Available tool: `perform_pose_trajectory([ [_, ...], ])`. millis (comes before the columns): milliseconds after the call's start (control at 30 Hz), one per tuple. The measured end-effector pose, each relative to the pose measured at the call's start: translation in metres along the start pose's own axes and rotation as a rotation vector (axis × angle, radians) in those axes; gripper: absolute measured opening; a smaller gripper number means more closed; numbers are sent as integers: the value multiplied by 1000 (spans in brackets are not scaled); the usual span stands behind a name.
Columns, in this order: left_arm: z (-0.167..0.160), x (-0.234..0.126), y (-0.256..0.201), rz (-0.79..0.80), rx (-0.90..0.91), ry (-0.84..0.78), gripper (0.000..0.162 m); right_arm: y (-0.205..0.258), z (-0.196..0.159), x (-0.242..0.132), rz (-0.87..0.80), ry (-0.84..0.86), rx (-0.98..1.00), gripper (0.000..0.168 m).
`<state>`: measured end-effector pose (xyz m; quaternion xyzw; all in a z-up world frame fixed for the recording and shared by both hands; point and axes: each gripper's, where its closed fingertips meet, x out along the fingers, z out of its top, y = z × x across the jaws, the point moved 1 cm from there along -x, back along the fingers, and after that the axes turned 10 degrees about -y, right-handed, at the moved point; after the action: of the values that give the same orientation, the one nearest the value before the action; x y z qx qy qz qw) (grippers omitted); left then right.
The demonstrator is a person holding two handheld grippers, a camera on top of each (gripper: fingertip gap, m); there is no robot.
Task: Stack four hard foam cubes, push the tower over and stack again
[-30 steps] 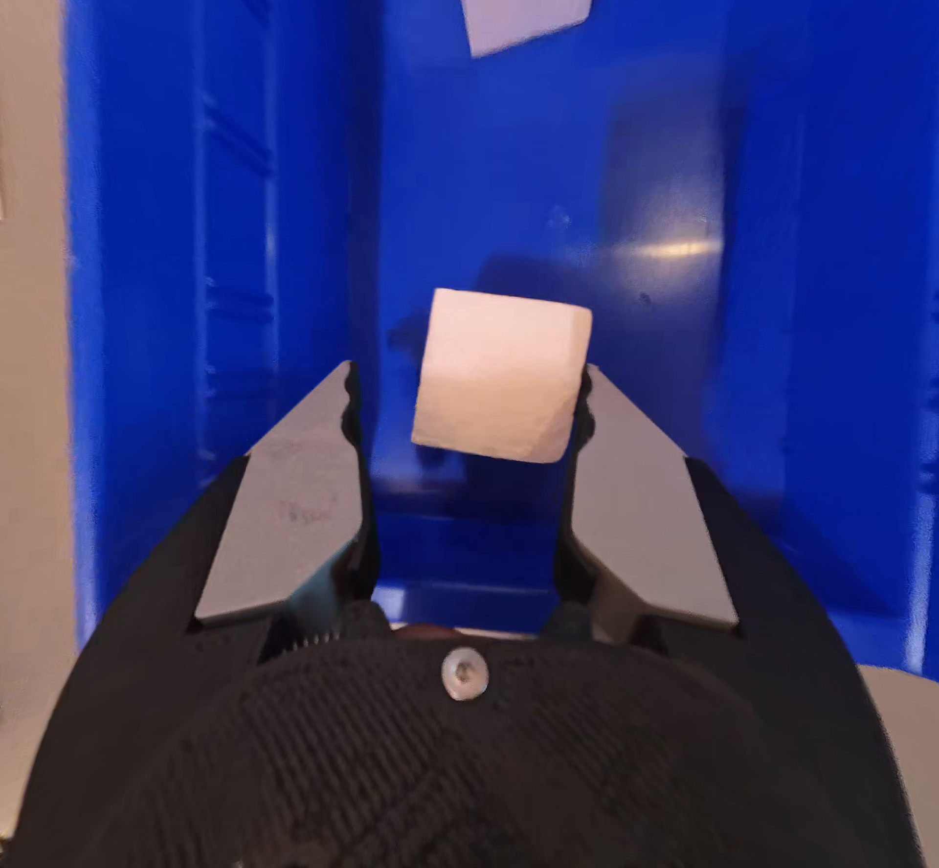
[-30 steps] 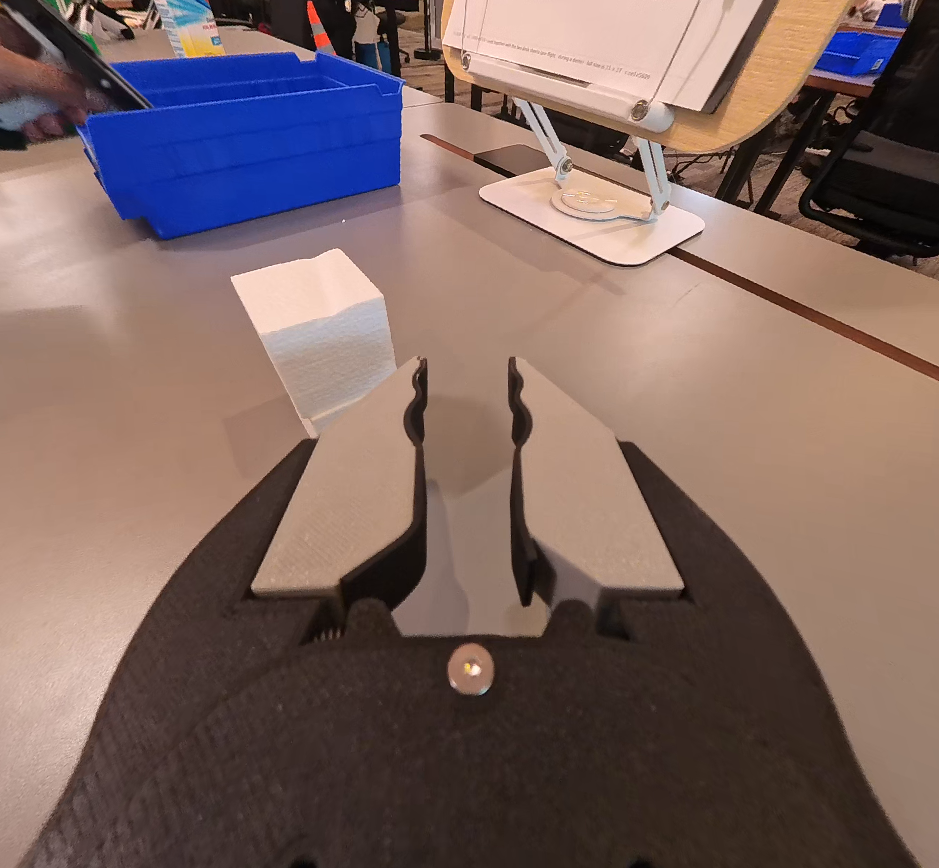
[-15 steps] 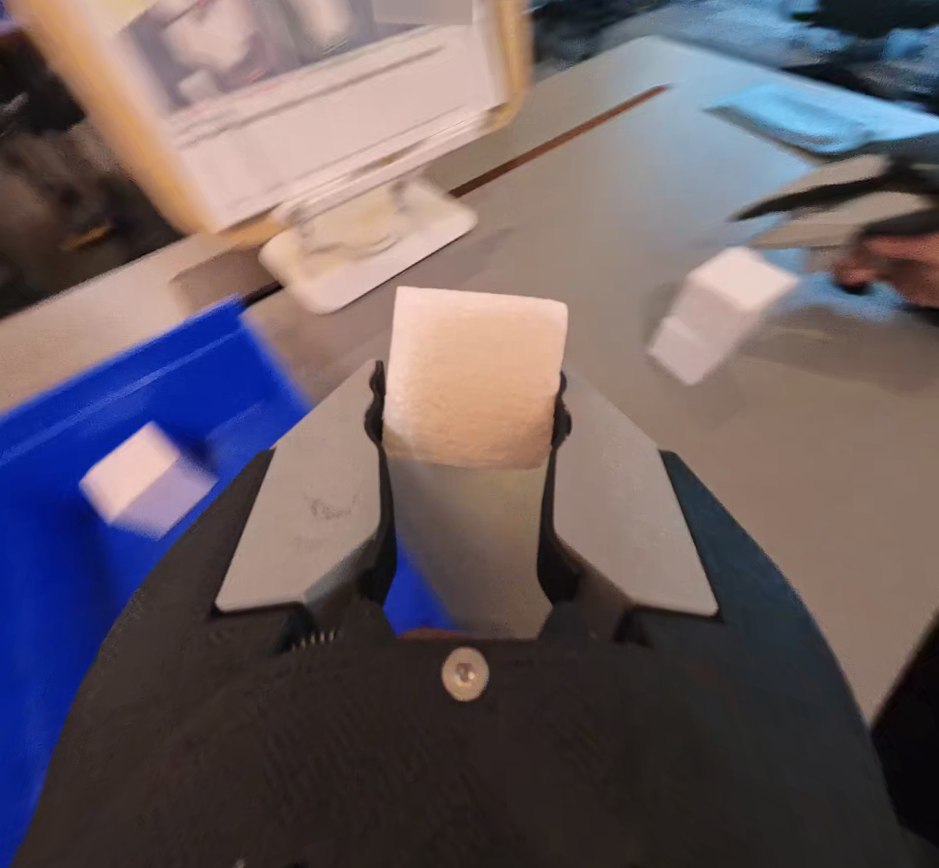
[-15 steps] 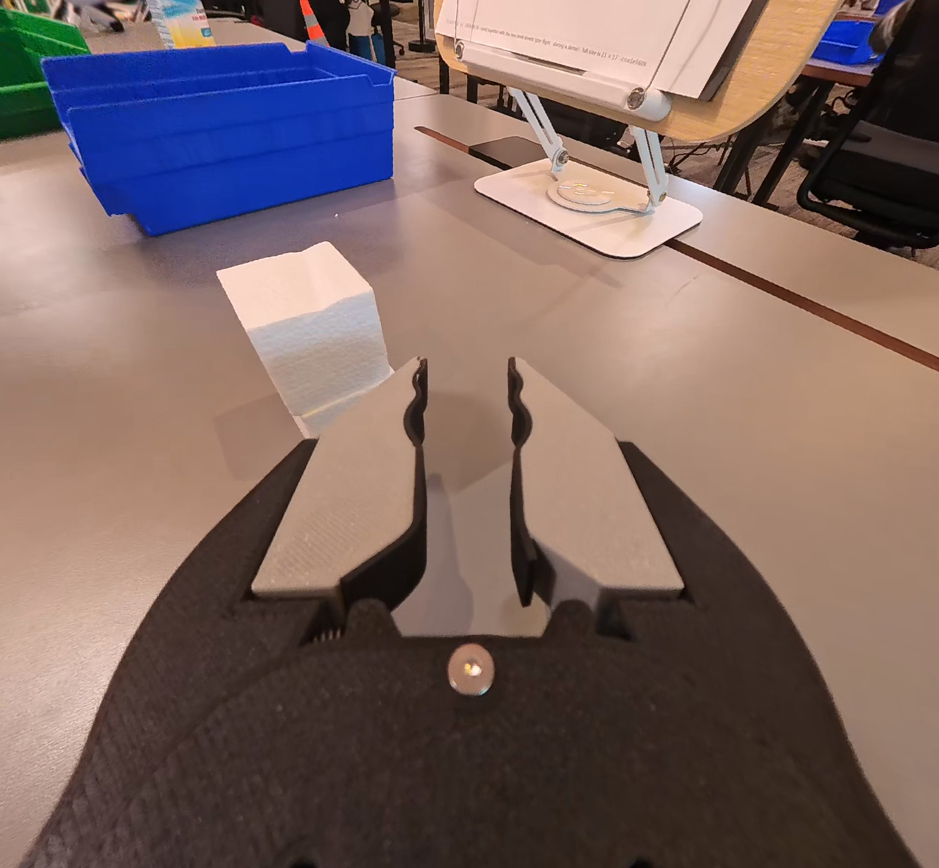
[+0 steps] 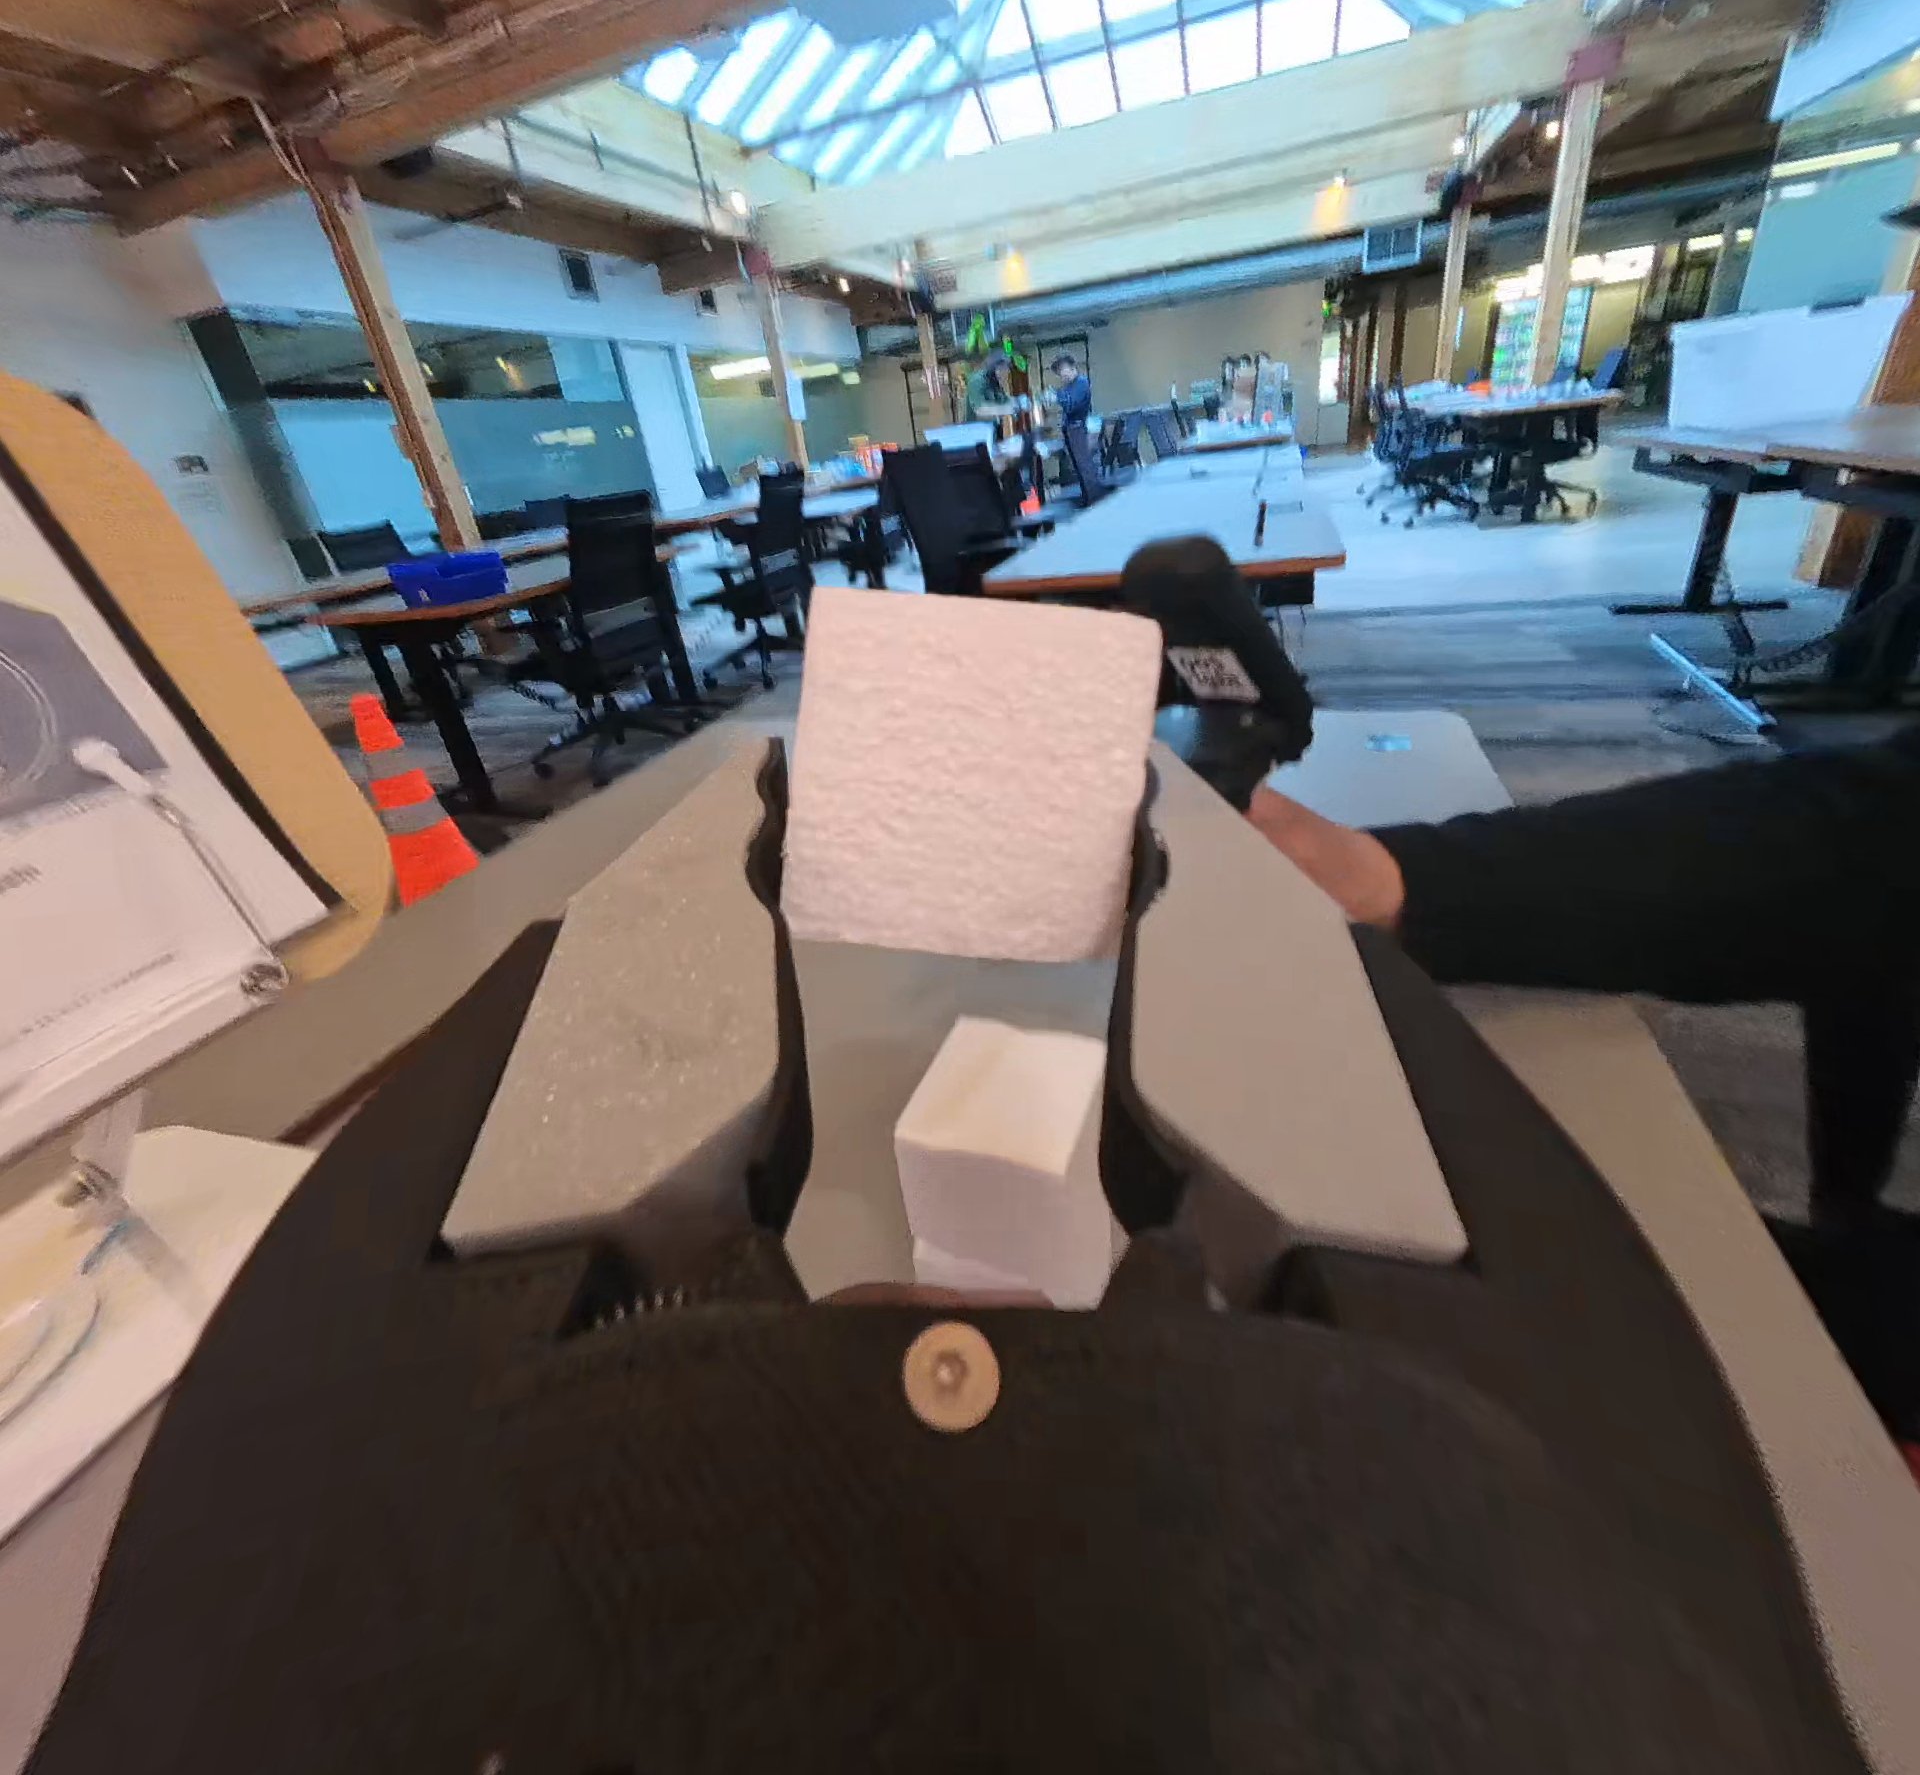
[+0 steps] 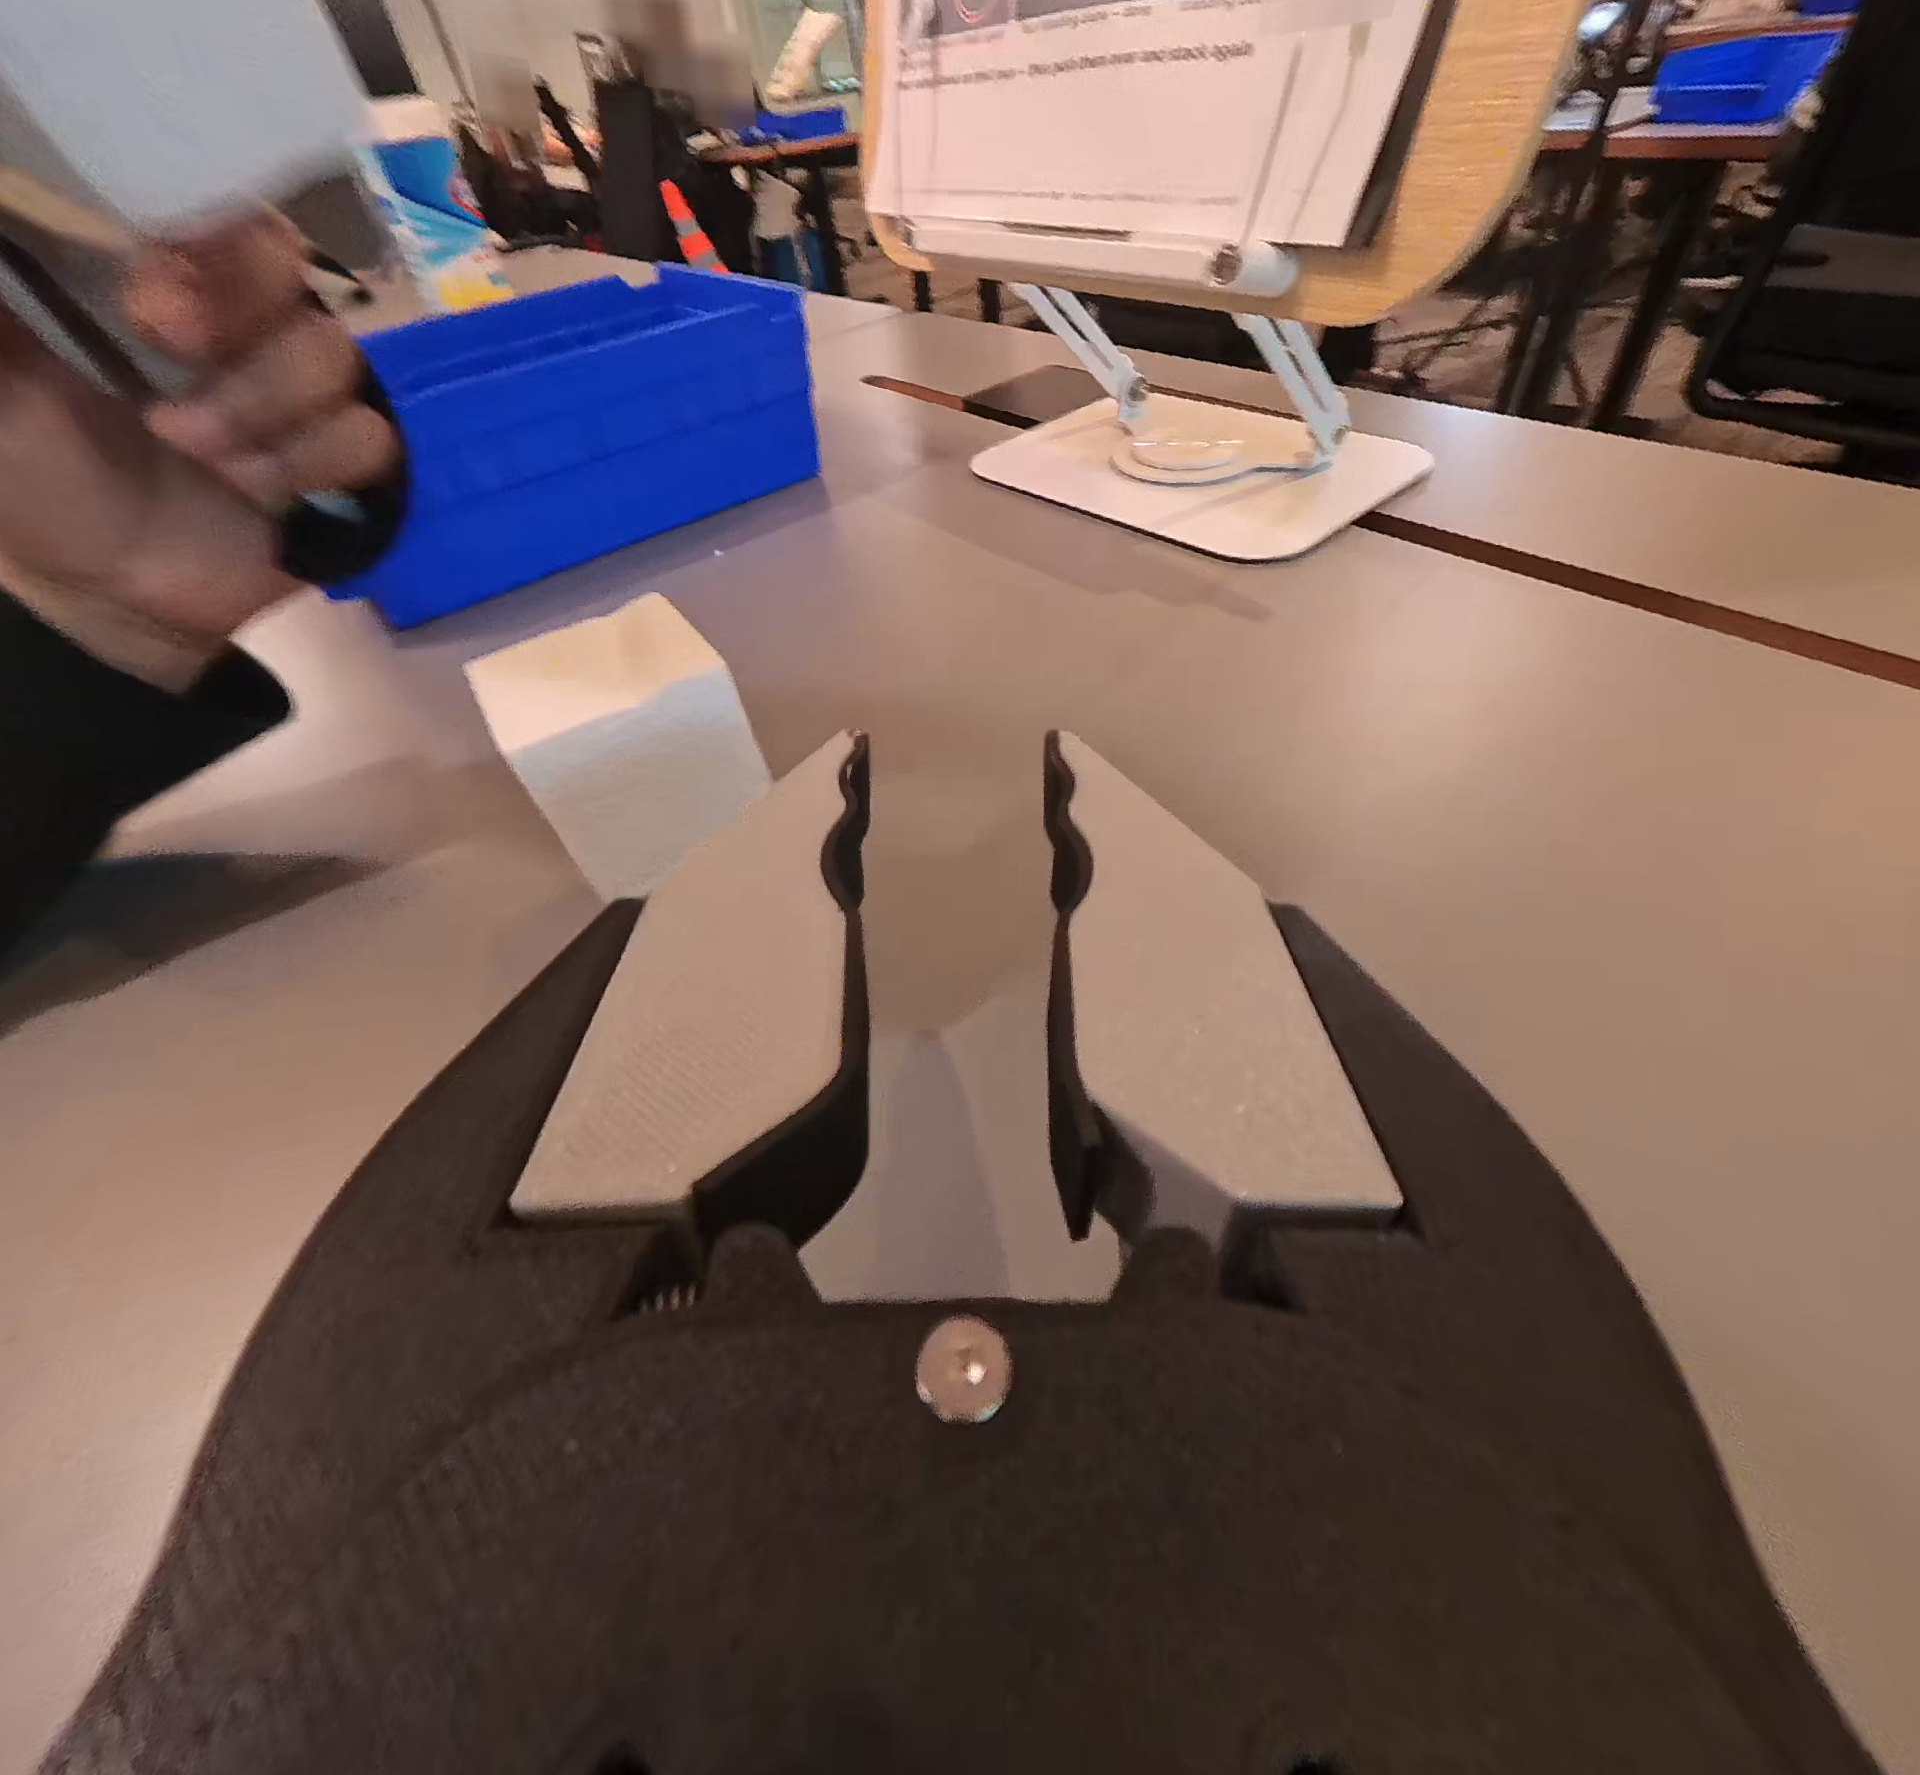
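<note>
My left gripper is shut on a white foam cube and holds it in the air. A second white foam cube stands on the grey table right below it, seen between my fingers. In the right wrist view that same standing cube is just left of my left fingertip. My right gripper is open and empty, low over the table. The left hand shows blurred at the upper left there.
A blue bin stands at the back left of the table. A document stand with a sheet stands at the back, and it also shows in the left wrist view. A person's dark sleeve reaches in from the right. My hands' fingertips stand some 15 cm from each other.
My left gripper closed on a cube inside the blue bin, lifted it out and swung it over above the cube on the table. My right gripper stayed almost still, open and empty.
</note>
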<state>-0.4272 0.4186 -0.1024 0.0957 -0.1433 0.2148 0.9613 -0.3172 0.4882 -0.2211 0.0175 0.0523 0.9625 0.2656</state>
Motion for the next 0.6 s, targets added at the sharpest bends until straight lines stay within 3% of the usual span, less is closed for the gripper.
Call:
perform_pose_trajectory([
  [100, -23, -4, -10, -92, -85, 73, 64, 23, 17, -3, 149, -95, 50, 38],
  [267, -5, -9, -32, -264, -233, -56, 64, 68, 53, -20, 423, -254, 113, 41],
  [367, -5, -5, -44, -300, -218, -51, 64, 88, 64, -27, 541, -300, 163, 45],
  [600, -23, 13, -58, -294, -206, 43, 64, 110, 74, -31, 596, -344, 141, 60],
])
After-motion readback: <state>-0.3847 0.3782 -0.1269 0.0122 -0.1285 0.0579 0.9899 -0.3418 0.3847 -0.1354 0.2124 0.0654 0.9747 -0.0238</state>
